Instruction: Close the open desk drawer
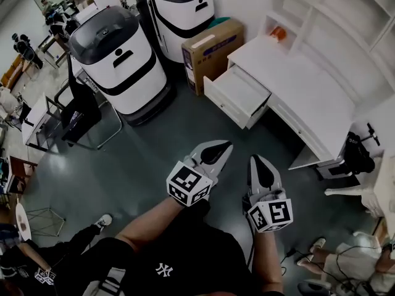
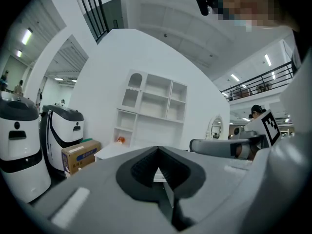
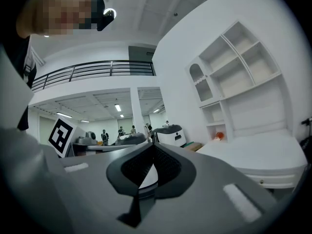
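The white desk (image 1: 296,79) stands at the upper right of the head view, and its drawer (image 1: 237,94) is pulled out toward the floor at the left, showing a bare white inside. Both grippers hang over the dark floor well short of the drawer. My left gripper (image 1: 223,145) points toward the drawer front, jaws shut with nothing between them (image 2: 157,148). Beside it on the right, my right gripper (image 1: 256,159) is also shut and holds nothing (image 3: 154,145). The desk top (image 3: 263,157) shows in the right gripper view with a small orange thing (image 3: 220,136) at its back.
A cardboard box (image 1: 210,51) stands left of the desk. Two white-and-black machines (image 1: 117,60) (image 1: 182,11) and a black chair (image 1: 80,110) stand further left. White shelves (image 1: 333,23) rise behind the desk. A black bag (image 1: 358,153) and a person's legs (image 1: 352,264) are at the right.
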A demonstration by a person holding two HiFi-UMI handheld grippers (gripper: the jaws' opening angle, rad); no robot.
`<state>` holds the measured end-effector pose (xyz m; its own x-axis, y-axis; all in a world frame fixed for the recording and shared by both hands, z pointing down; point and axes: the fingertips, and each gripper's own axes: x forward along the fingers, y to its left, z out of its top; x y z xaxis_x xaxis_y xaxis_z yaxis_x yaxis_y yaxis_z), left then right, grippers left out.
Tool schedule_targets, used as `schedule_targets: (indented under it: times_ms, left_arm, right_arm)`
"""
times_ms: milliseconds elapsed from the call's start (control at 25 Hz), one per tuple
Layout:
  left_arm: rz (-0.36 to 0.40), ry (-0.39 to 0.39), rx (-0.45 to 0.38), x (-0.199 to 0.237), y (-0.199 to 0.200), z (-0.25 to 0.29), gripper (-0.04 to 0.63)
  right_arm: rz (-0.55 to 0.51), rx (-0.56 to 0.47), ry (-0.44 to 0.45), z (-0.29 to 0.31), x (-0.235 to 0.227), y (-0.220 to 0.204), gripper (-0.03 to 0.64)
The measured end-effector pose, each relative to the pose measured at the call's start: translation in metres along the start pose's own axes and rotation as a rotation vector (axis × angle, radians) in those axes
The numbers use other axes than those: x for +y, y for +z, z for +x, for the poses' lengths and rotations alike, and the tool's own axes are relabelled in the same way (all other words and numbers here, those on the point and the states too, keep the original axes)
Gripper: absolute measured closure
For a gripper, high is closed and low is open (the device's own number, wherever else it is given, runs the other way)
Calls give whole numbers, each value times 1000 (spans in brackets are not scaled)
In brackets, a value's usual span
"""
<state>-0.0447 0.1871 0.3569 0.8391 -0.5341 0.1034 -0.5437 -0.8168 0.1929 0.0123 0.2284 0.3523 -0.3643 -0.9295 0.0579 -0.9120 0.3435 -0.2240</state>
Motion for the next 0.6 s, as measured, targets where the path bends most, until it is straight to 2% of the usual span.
schedule_targets:
  times_ms: [320,600]
  left_arm:
    - [-7,-25,31,87,0,48,594]
    - [-21,-28,67,131,-26,88,595]
  right_arm:
    - [-54,87,-38,103,-28,-16,578]
    - [-103,176,-68,155,-60,-42,566]
